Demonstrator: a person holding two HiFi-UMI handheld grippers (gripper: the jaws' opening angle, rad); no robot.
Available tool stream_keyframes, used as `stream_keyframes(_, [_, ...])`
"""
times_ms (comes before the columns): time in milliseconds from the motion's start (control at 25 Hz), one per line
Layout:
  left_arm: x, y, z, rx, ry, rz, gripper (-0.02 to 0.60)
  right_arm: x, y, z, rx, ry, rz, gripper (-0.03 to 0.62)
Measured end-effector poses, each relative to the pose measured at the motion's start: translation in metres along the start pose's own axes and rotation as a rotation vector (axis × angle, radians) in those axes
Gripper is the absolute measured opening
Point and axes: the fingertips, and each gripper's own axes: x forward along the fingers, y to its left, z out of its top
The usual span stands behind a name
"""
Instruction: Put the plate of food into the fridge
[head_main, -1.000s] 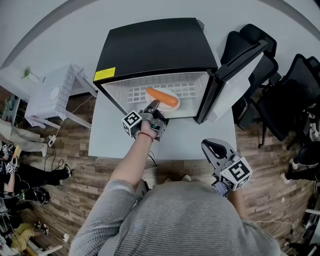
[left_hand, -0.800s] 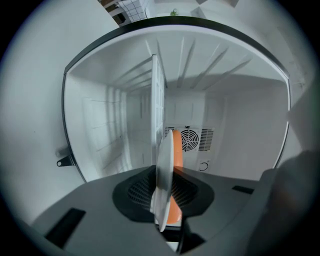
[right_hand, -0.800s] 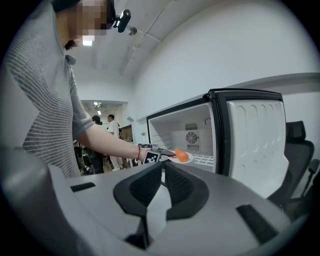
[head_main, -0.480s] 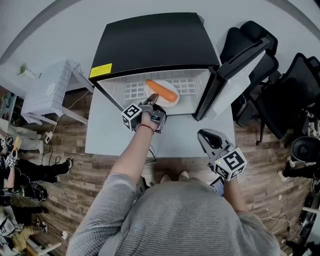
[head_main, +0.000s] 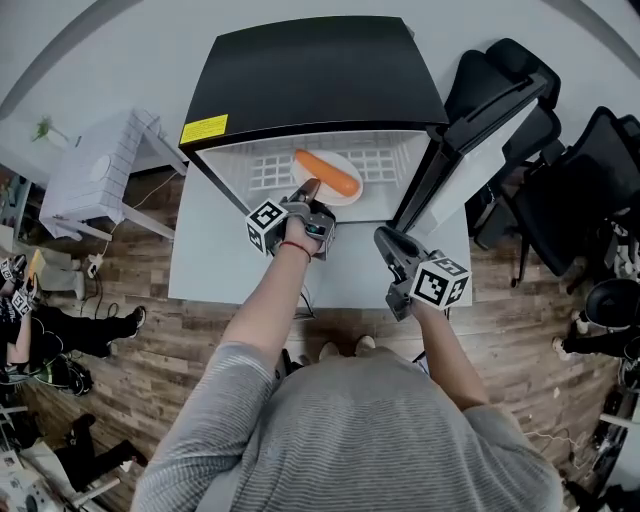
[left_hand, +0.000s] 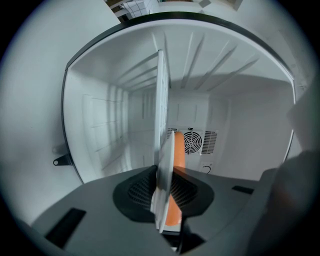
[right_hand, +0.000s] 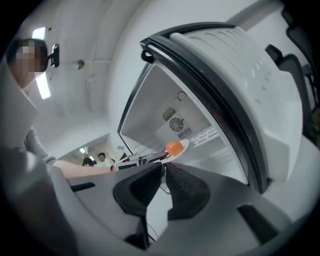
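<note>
We see a small fridge (head_main: 310, 75) with a black top standing upright at the far edge of the pale table (head_main: 215, 270). Its door (head_main: 470, 125) is swung wide open to the right, and its inside is white. The white plate (head_main: 342, 162) sits level over the fridge's white grid shelf (head_main: 262, 180), right of the middle and near the shelf's front edge, with a long orange piece of food (head_main: 327, 173) lying slantwise across it. We cannot tell whether the plate rests on the shelf.

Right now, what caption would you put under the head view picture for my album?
Left hand-held gripper holds a plate of orange food just inside the open fridge.
</note>
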Motion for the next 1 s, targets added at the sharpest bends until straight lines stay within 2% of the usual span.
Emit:
stream_keyframes(120, [0.001,-0.001,-0.002,0.007,0.017,0.0,0.071,0.021,-0.007,-0.007,0.228,-0.025,0.009,0.017])
stream_keyframes(280, [-0.002,0.0,-0.004,0.018,0.037,0.008,0.071,0.046,-0.02,-0.015,0.637,-0.135,0.048,0.018])
stream_keyframes(400, [0.0,0.0,-0.003,0.019,0.048,0.008,0.07,0.065,-0.029,-0.019,0.8,-0.185,0.053,0.02])
stream_keyframes(520, [0.0,0.0,-0.004,0.017,0.058,0.013,0.069,0.076,-0.035,-0.019,0.888,-0.219,0.046,0.03])
stream_keyframes(600, [0.0,-0.001,-0.005,0.018,0.064,0.014,0.069,0.081,-0.036,-0.014,0.912,-0.238,0.06,0.077])
stream_keyframes(880, [0.001,-0.001,-0.006,0.02,0.068,0.011,0.069,0.091,-0.041,-0.008,0.89,-0.223,0.038,0.075])
stream_keyframes(1000, [0.0,-0.001,-0.006,0.022,0.072,0.012,0.069,0.093,-0.04,-0.004,0.905,-0.231,0.047,0.035])
